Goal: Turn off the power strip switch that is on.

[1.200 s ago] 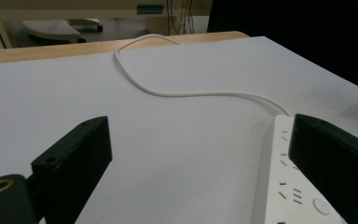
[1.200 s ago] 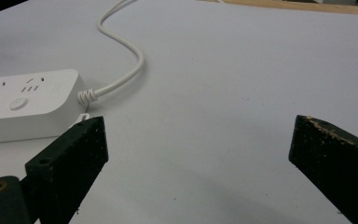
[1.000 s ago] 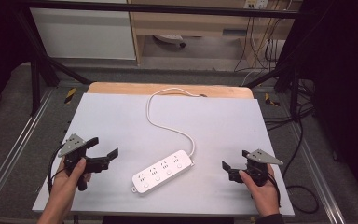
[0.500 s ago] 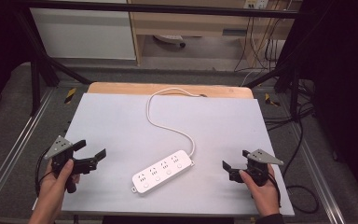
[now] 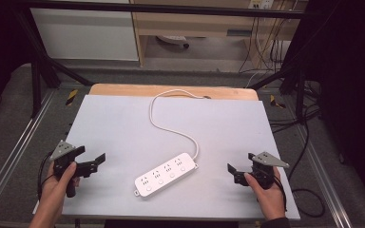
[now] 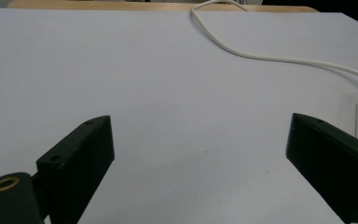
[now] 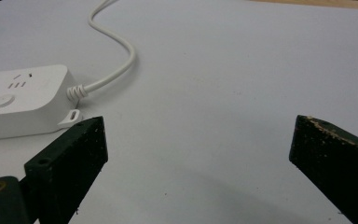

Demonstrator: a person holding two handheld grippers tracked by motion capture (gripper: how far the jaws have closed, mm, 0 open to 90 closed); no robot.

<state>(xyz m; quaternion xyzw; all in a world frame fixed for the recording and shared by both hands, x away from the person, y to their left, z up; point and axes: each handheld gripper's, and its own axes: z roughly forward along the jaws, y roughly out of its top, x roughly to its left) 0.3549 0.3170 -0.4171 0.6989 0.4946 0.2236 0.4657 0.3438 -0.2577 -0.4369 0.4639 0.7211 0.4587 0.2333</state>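
A white power strip (image 5: 164,174) lies at an angle on the grey table top (image 5: 123,123), near the front middle. Its white cord (image 5: 171,121) snakes to the far edge. My left gripper (image 5: 96,162) is held open at the table's front left, well left of the strip, with nothing between its fingers. My right gripper (image 5: 234,174) is open at the front right, a short way right of the strip. In the right gripper view the power strip (image 7: 18,100) and its cord (image 7: 116,51) lie to the left beyond the open jaws. The left gripper view shows the cord (image 6: 261,56) ahead.
A wooden strip (image 5: 171,90) runs along the table's far edge. Black frame bars (image 5: 38,71) and metal rails (image 5: 9,156) flank the table. Loose cables (image 5: 309,123) hang at the right, beyond the table edge.
My left gripper has moved left and slightly back toward the front left edge, away from the power strip. The right gripper has stayed in place.
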